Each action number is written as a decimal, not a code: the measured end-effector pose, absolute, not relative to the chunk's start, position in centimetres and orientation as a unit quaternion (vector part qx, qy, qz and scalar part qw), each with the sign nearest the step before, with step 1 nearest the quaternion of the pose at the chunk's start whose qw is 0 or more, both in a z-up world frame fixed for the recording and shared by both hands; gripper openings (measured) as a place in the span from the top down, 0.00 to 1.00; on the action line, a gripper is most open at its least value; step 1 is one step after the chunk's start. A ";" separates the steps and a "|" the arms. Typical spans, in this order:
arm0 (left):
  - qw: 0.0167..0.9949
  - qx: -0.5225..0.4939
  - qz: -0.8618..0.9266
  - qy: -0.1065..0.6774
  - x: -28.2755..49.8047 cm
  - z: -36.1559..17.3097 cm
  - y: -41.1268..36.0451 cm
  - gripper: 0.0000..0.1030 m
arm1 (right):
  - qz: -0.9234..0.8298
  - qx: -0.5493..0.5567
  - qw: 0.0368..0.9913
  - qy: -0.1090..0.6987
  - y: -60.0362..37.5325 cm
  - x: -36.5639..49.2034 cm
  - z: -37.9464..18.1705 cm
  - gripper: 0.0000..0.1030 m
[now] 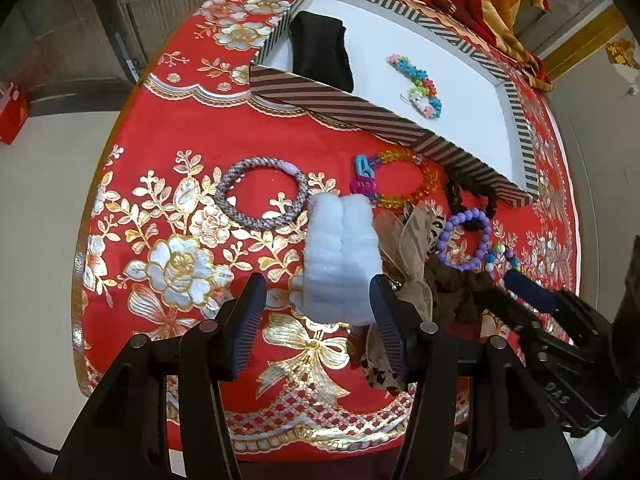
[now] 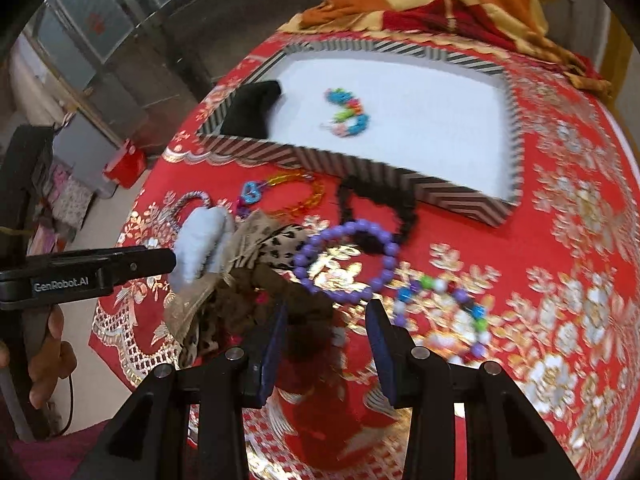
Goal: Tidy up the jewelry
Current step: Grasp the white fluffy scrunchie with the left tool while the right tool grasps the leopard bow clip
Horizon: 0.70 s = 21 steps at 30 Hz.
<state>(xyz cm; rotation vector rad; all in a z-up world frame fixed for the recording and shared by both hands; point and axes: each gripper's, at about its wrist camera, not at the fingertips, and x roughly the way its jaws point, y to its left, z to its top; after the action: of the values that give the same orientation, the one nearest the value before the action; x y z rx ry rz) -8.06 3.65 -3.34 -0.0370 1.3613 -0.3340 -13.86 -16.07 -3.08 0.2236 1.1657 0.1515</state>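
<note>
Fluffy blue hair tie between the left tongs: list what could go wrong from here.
1. The left tongs stand open around the fluffy blue hair tie; its soft pile may compress and slip when pinched.
2. A sheer beige bow lies against its right side, so the right finger could snag it and drag it along.
3. The right tongs hover open nearby over the brown scrunchie; the two tools may collide.

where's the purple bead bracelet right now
The purple bead bracelet lies on the red tablecloth just ahead of the right claw, overlapping the black scrunchie in front of the striped box.
</note>
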 end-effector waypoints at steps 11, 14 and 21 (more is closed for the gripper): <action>0.759 -0.020 -0.152 0.633 -7.5 -3.8 3.6 0.47 | 0.122 0.118 0.833 0.526 -15.4 -14.6 -2.9 0.87; 0.756 -0.016 -0.156 0.635 -7.4 -4.0 2.9 0.46 | 0.115 0.125 0.842 0.512 -16.1 -14.8 -1.6 0.88; 0.752 0.004 -0.159 0.640 -6.9 -4.9 1.0 0.46 | 0.103 0.142 0.856 0.487 -17.9 -15.2 0.8 0.88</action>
<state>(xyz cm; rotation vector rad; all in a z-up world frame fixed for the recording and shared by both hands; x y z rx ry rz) -6.92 1.01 -4.90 0.0090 1.3964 -0.3463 -15.20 -17.86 0.85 0.2980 1.0242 0.2166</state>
